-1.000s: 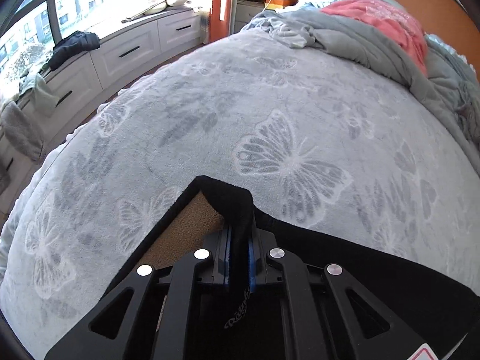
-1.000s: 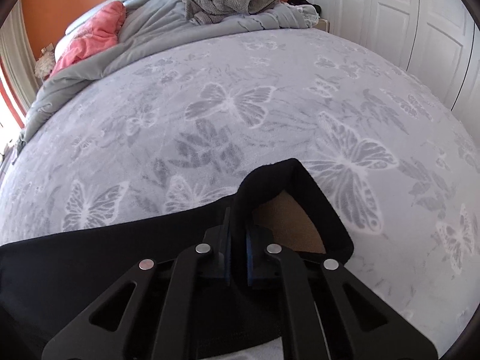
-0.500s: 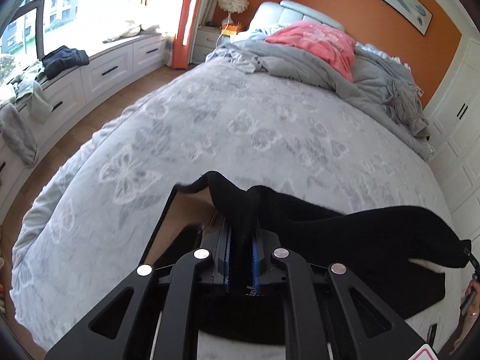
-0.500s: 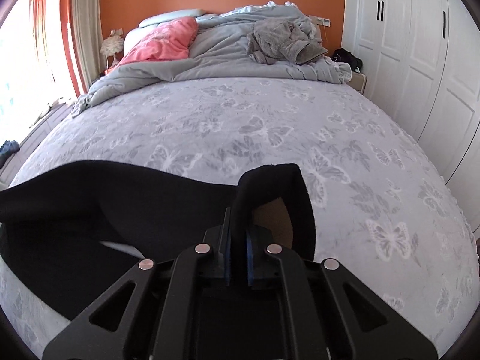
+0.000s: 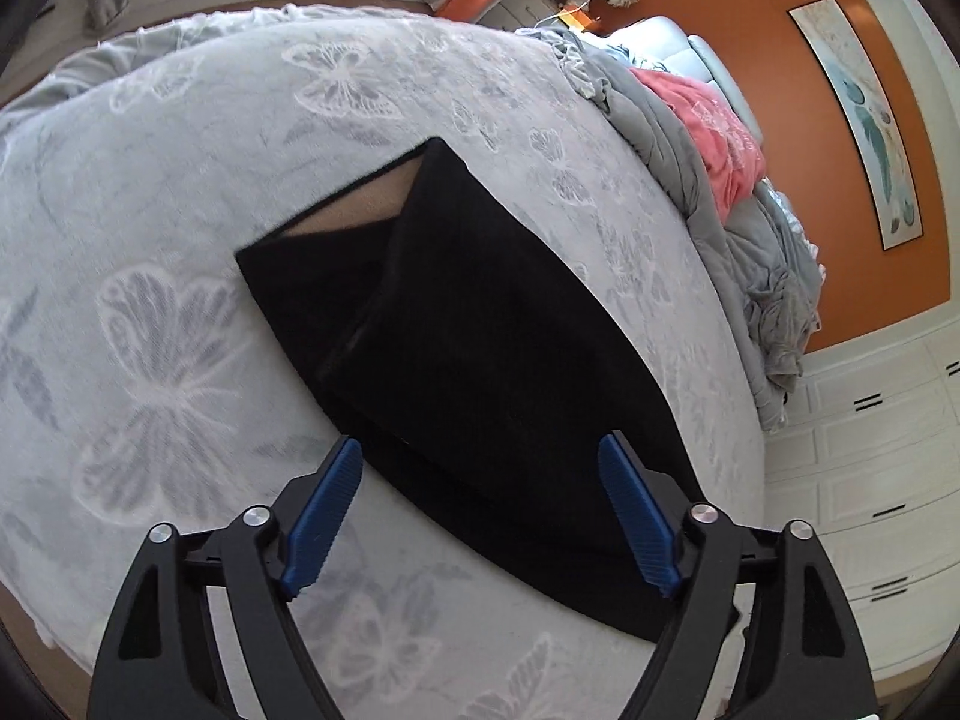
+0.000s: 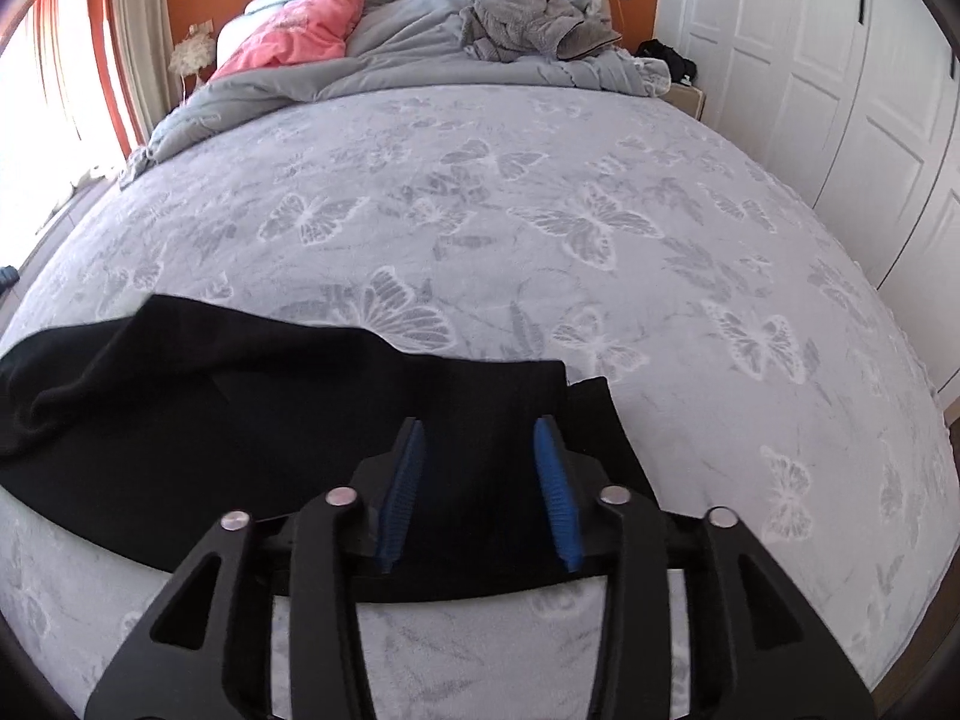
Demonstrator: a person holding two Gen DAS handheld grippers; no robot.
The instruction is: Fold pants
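- Black fleece-looking pants are lying doubled over on the grey butterfly blanket, near the foot end of the bed, with a bit of tan lining showing at one open end
- Our left gripper has just been opening and now stands wide, blue pads clear of the cloth, nothing between them
- Right gripper has just been opening too, about halfway, hovering over the pants edge; cloth sits under the gap but the pads aren't pressing on it, so we'd call it let go
- So we reckon a fold has just been laid down and the step now is letting go cleanly and checking the lay
- Tip: lift both grippers straight up and away so the pads don't snag the fuzzy cloth and drag the top layer off
- In the right view the top layer sits a little short of the corner under it, so edges aren't quite matched; we'd nudge that flush before the next fold
- There's a soft hump on the left side in that view, worth smoothing flat
- For the next fold we'd grab both layers together at the ends, not just the top one
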